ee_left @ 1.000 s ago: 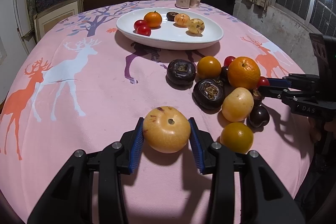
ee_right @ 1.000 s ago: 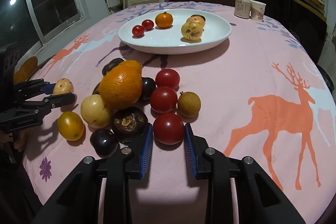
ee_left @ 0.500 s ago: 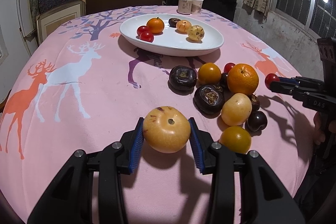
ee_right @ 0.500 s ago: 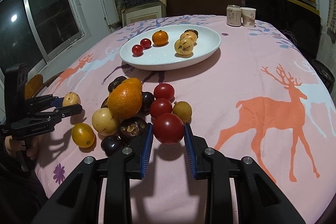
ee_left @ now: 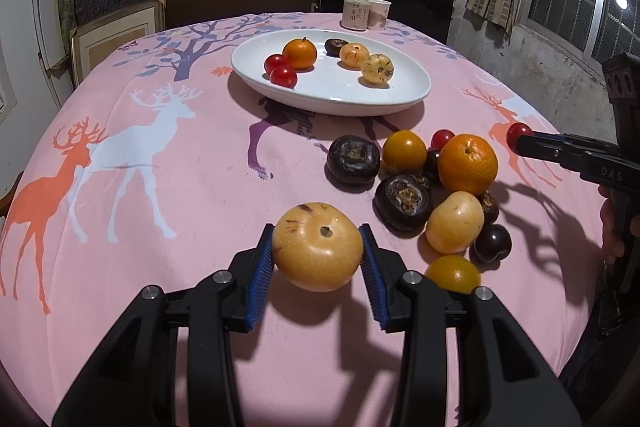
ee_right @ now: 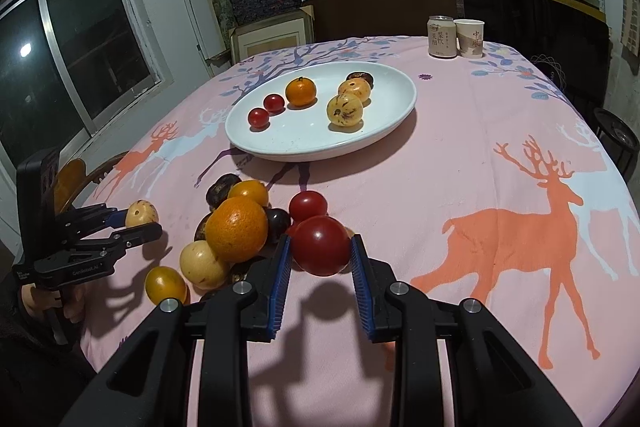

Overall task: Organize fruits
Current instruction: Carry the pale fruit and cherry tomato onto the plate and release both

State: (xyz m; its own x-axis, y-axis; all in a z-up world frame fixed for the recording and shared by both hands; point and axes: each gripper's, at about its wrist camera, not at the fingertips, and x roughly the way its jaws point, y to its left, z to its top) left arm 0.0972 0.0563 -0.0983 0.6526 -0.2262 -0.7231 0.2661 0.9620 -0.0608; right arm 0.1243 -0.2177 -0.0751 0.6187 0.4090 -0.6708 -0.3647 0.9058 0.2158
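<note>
Left wrist view: the left gripper [ee_left: 318,255] has its fingers clamped on a yellow fruit [ee_left: 318,247], lifted above the surface's near edge, likely bound for the white plate [ee_left: 400,99] toward the far edge.

Right wrist view: the right gripper [ee_right: 320,255] pinches a red tomato [ee_right: 321,245] over the loose fruit pile [ee_right: 236,235], probably headed for the plate's tomatoes [ee_right: 266,111].

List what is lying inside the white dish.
The white dish holds two small tomatoes, an orange, two speckled yellow fruits and a dark fruit, partly hidden behind one yellow fruit. Anything behind it is covered.
</note>
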